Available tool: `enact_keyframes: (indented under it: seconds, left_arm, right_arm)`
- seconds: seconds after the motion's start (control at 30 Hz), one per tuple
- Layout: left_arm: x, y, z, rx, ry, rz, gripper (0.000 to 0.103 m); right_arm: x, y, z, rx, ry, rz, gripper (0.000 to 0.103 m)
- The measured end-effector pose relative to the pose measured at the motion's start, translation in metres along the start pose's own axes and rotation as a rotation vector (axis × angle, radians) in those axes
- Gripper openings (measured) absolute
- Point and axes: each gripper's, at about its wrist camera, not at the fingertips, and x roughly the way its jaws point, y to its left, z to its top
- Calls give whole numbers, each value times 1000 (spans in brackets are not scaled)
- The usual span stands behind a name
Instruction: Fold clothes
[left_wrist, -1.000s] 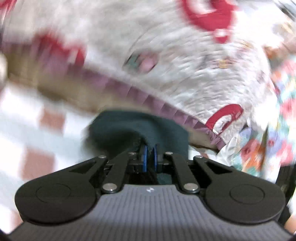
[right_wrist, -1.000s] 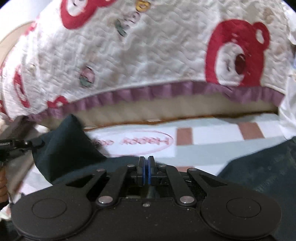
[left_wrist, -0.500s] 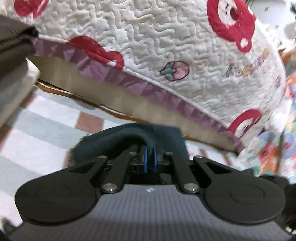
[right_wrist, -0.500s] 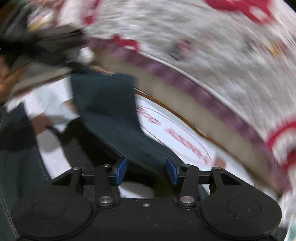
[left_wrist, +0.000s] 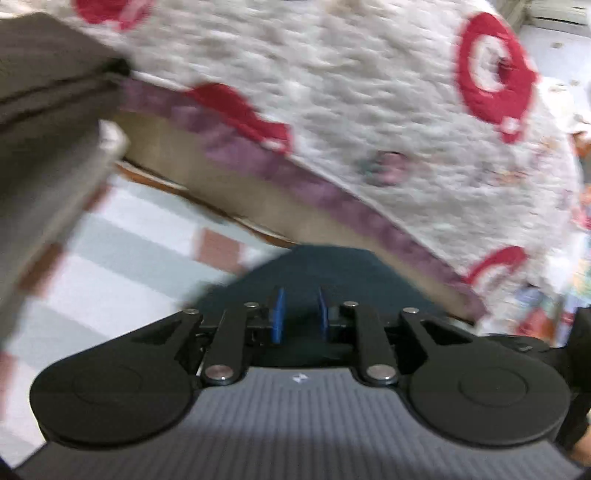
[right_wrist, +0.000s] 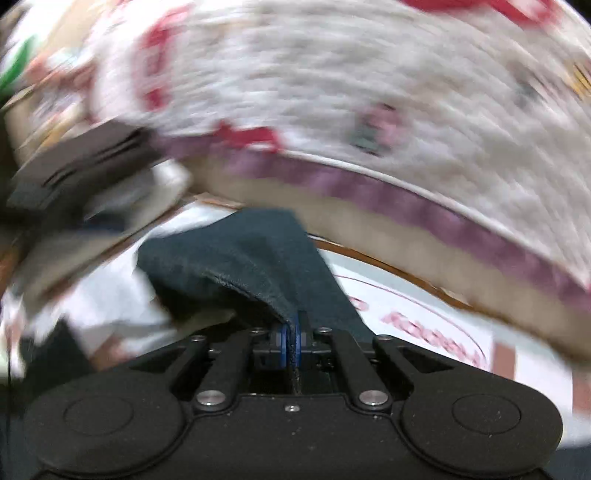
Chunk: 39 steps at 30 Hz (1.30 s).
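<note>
- Left wrist view, far left of frame: blurred grey-brown folded stack (left_wrist: 40, 110) at upper left; not in the earliest left picture, at the frame edge half a second back, larger now.
- Lower left of frame: checked floor mat (left_wrist: 122, 258), pale with brick-red squares, streaked by motion.
- Centre bottom: left gripper (left_wrist: 298, 320) with blue pads parted a little and opening; clamped together in both earlier pictures. Dark teal garment (left_wrist: 325, 269) lying beyond and under the pads; pads not pressing on it, so grip released or releasing.
- Upper right of frame: quilted bedspread (left_wrist: 369, 110), white with red rings and purple hem, well above the mat.
- Right wrist view, upper left: the same stack (right_wrist: 85, 162), heavily blurred.
- Centre: garment (right_wrist: 251, 254) draped up from the mat (right_wrist: 424, 306), one edge running into the right gripper (right_wrist: 294, 343).
- Right gripper pads pressed tight on that edge; wide apart around the cloth half a second back, shut and empty before that. Fresh pinch, then.
- Judgement: hand-over of the hold from left to right; fold under way, garment not yet flat or stacked.
</note>
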Motion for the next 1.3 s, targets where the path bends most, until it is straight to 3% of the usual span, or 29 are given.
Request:
enact_keyframes:
  seconds: [0.07, 0.13, 0.23, 0.37, 0.53, 0.6, 0.7, 0.77, 0.8, 0.83, 0.87, 0.9, 0.97, 1.03, 1.1, 1.2, 1.3]
  left_arm:
    - [7, 11, -2, 20, 34, 83, 25]
    - [19, 24, -7, -22, 92, 108, 28]
    - [40, 34, -20, -112, 184, 50, 29]
    - [55, 18, -33, -67, 232, -44, 38]
    - [60, -5, -48, 72, 249, -81, 50]
    - [64, -17, -55, 178, 249, -71, 53]
    - [76, -43, -71, 420, 205, 44, 61]
    - [85, -54, -77, 507, 173, 83, 61]
    - [89, -59, -78, 541, 157, 97, 57]
    - [94, -63, -80, 574, 142, 111, 22]
    - [98, -68, -82, 608, 126, 124, 4]
    - [97, -73, -79, 642, 99, 162, 5]
    - [73, -77, -59, 651, -34, 208, 5]
    - [29, -67, -23, 544, -168, 221, 5]
    - [-15, -45, 7, 421, -288, 248, 5]
    - [-40, -12, 18, 343, -323, 304, 5]
    - [-32, 11, 5, 295, -247, 363, 5]
  right_arm:
    - [10, -35, 1, 171, 60, -2, 4]
    - [17, -58, -8, 283, 99, -16, 4]
    - [26, -81, -25, 387, 141, -50, 4]
    - [27, -85, -42, 410, 142, -65, 4]
    - [25, -89, -44, 400, 136, -55, 5]
    - [24, -91, -43, 402, 133, -51, 5]
    - [25, -92, -43, 390, 129, -47, 6]
    - [26, -91, -43, 371, 126, -41, 6]
    - [25, -90, -43, 360, 126, -36, 6]
    - [24, -89, -43, 348, 127, -30, 7]
    - [22, -88, -42, 336, 126, -18, 8]
    - [18, -89, -40, 325, 120, 10, 15]
    - [2, -94, -36, 310, 88, 80, 21]
    - [-25, -109, -36, 341, 16, 98, 49]
    - [-51, -128, -41, 402, -52, 82, 60]
    - [-62, -176, -69, 604, -35, -86, 64]
    - [-70, -207, -100, 725, -10, -219, 64]
